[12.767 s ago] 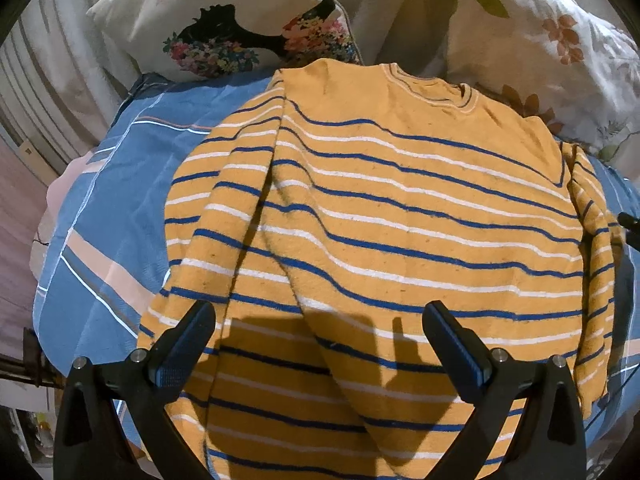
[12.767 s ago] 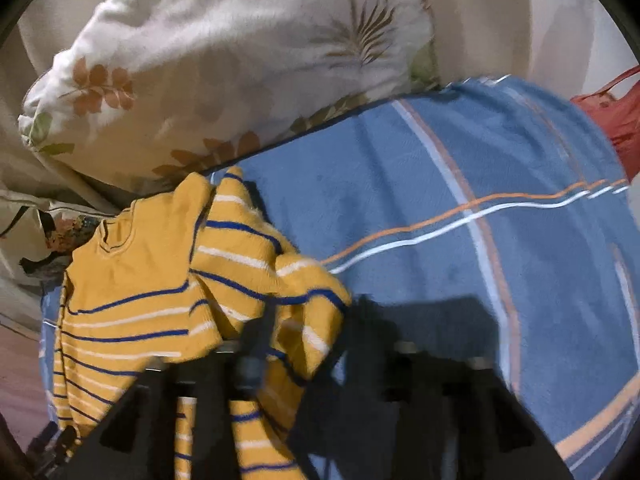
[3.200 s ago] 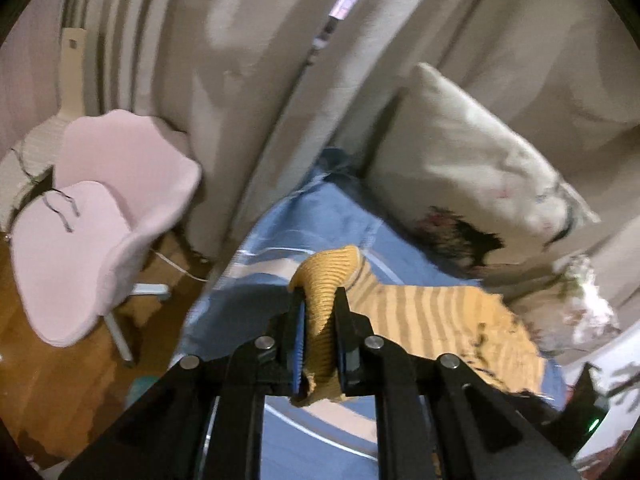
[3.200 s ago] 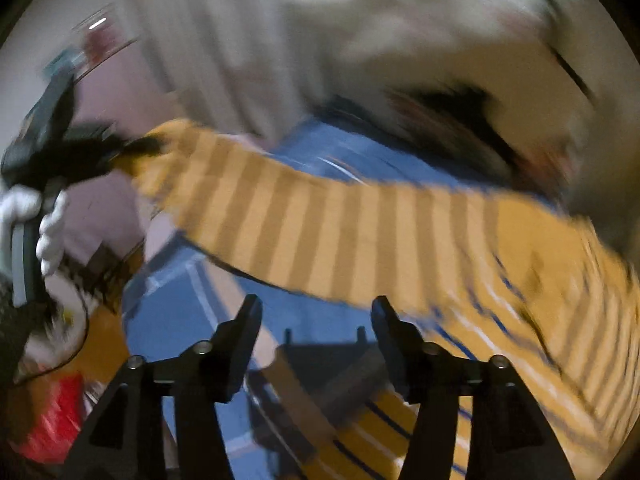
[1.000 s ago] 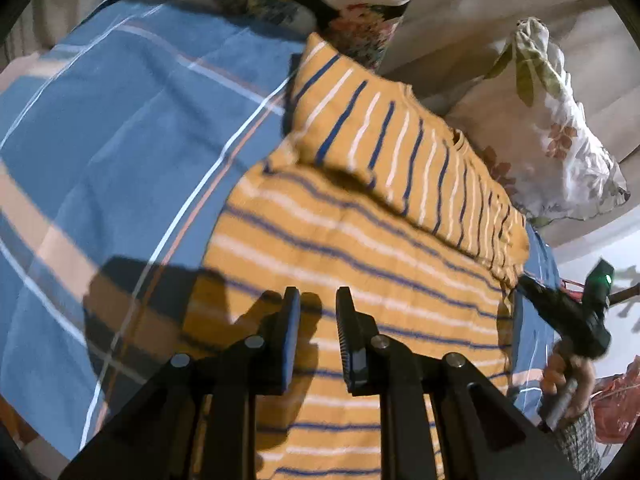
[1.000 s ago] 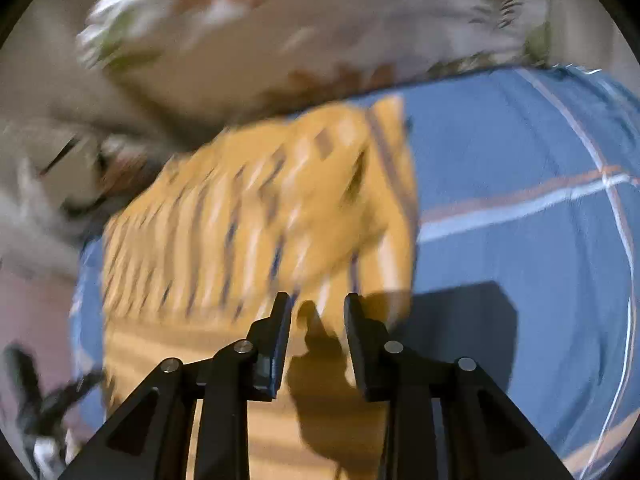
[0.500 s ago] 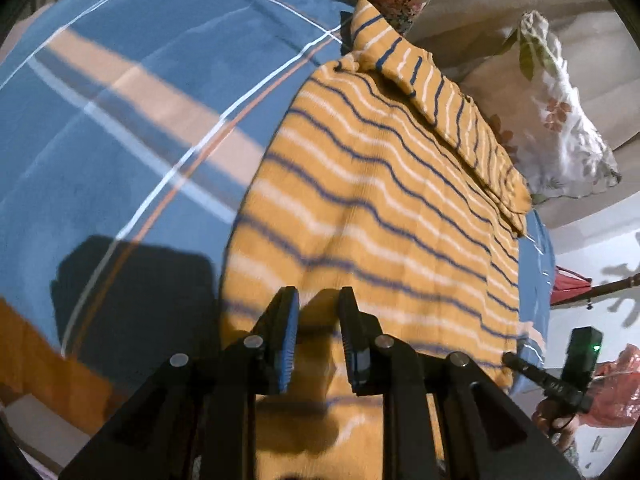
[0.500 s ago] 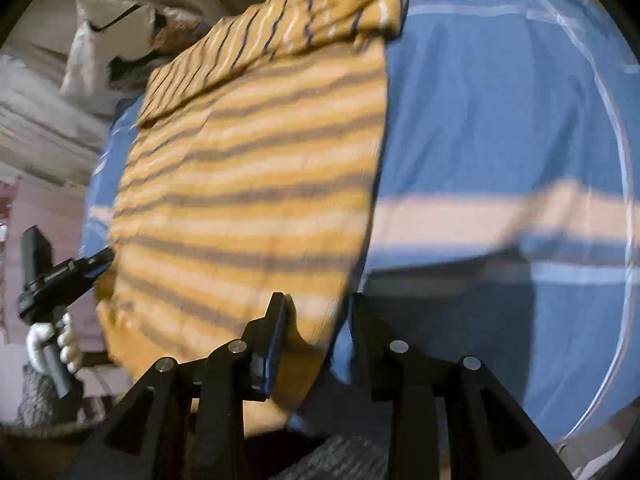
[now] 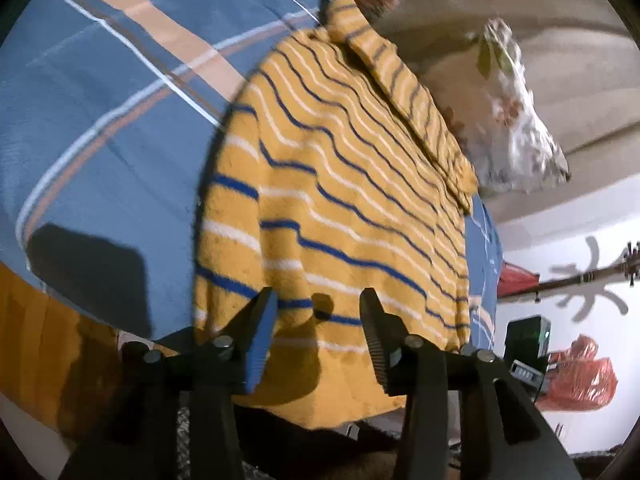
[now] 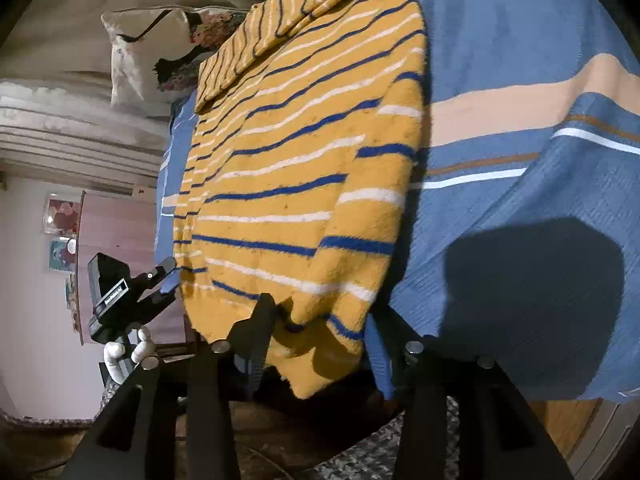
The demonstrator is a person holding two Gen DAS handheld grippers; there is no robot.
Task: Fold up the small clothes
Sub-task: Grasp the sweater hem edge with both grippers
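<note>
A yellow sweater (image 9: 340, 200) with blue and white stripes lies flat on the blue bed cover (image 9: 100, 120), its hem hanging over the near edge. A folded part lies across its far end. My left gripper (image 9: 318, 300) is at the hem, its jaws opening; cloth lies between the fingers (image 9: 260, 328) but the pads stand off it. In the right wrist view the sweater (image 10: 300, 160) droops off the bed cover (image 10: 520, 80). My right gripper (image 10: 320, 312) is also opening, with the hem's corner hanging loose between its fingers. The left gripper's body (image 10: 120, 292) shows at left in a white-gloved hand (image 10: 128, 350).
Floral pillows (image 9: 516, 120) lean against the curtain behind the bed. A red plastic bag (image 9: 576, 376) sits by the white wall at right. A woven rug (image 10: 360, 460) and wooden floor lie below the bed's edge. Pictures hang on the far wall (image 10: 60, 240).
Both grippers came back to the bed's near edge, drawing the sweater out flat. Both pairs of jaws, nearly shut half a second ago, now stand apart and the hem is let go.
</note>
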